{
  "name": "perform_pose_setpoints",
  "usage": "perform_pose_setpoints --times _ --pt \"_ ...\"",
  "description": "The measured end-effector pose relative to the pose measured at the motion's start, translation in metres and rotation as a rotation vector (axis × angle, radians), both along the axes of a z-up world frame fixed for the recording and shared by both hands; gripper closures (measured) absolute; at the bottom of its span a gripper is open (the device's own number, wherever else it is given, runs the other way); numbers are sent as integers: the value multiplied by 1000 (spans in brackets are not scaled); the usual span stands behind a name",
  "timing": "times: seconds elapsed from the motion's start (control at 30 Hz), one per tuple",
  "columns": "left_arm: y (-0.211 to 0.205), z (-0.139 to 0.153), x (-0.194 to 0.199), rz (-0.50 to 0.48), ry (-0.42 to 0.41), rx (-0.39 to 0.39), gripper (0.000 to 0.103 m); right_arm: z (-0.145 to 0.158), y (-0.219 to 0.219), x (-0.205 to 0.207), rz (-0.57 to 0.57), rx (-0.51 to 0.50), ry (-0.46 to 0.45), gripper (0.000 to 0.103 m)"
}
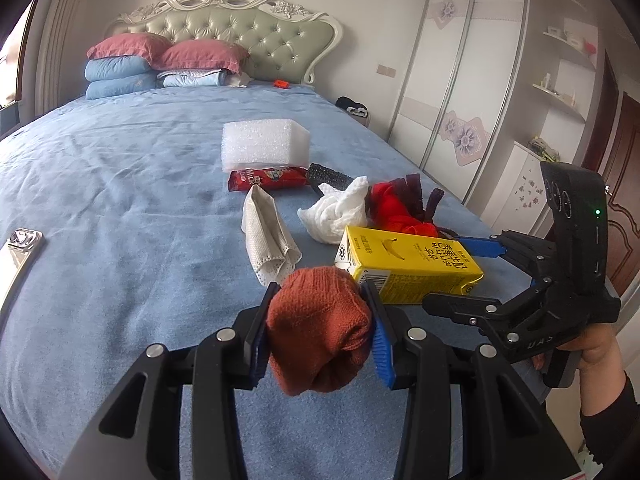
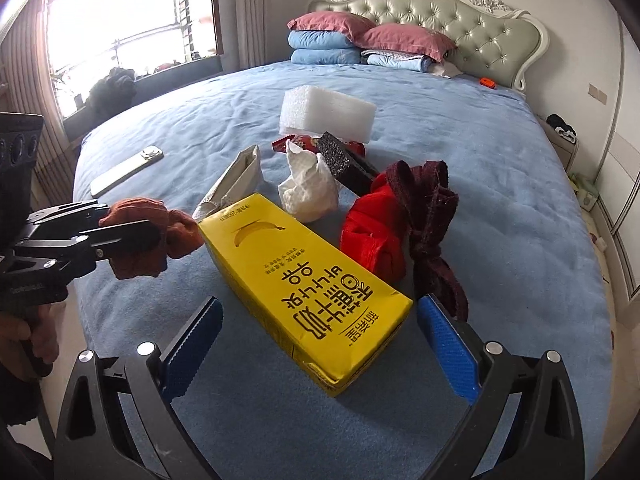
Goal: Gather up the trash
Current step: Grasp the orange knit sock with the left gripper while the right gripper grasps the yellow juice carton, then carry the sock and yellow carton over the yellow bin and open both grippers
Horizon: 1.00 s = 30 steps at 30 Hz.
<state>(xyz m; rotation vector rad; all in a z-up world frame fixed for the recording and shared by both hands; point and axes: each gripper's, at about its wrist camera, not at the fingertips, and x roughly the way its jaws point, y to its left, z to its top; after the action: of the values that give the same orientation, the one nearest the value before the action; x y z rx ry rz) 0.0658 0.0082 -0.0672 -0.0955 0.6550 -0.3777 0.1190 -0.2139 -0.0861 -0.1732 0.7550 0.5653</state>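
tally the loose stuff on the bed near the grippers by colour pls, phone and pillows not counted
White: 3, foam block, crumpled tissue, face mask
Red: 2, snack wrapper, red cloth
Yellow: 1, carton
Rust: 1, knit cloth
Black: 1, sponge
Maroon: 1, strap
Total: 9

Rust knit wad pinched aloft; yellow carton (banana print) lying flat.

yellow carton with banana drawing and Chinese and Korean lettering, red wrapper reading "MILK"
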Motion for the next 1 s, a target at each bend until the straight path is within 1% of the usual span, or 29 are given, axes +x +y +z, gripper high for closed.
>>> perform_pose_setpoints --times 0.03,0.07,0.1,0.13,0.27,0.33,0.43,0.53,0.6,0.63,0.77,0.8,0.83,0.87,1.0 --pt "1 0 0 -1 1 -3 61 -1 0 2 -2 -4 7 16" --pt "2 0 0 0 2 -6 61 -3 0 5 5 -3 23 26" --pt "2 1 -1 2 3 -8 61 -4 0 5 13 -1 37 27" --pt "3 1 -1 3 3 -8 61 -4 0 4 12 -3 34 30" --pt "4 3 -2 11 -2 -7 61 -1 -1 -13 28 -8 8 46" --pt "4 5 -3 14 -5 -6 61 1 -1 -22 46 10 5 50" --pt "4 6 -4 18 -6 -6 61 1 2 -34 89 43 19 51" --pt "4 6 -4 22 -5 -5 61 1 8 -38 125 44 12 50" --pt "5 6 -5 26 -4 -6 61 0 13 -35 144 50 29 44" --pt "6 6 -6 25 -3 -5 61 -1 16 -33 140 46 31 36" --pt "6 5 -7 25 -2 3 61 0 24 -26 142 34 32 35" --pt "6 5 -7 24 -1 5 61 1 25 -25 143 40 35 36" --pt "6 6 -7 24 -1 5 61 2 25 -24 144 49 39 46" --pt "6 6 -7 24 -2 4 61 2 26 -23 145 59 49 53" --pt "5 10 -9 20 -15 6 61 2 22 -25 120 76 54 53"
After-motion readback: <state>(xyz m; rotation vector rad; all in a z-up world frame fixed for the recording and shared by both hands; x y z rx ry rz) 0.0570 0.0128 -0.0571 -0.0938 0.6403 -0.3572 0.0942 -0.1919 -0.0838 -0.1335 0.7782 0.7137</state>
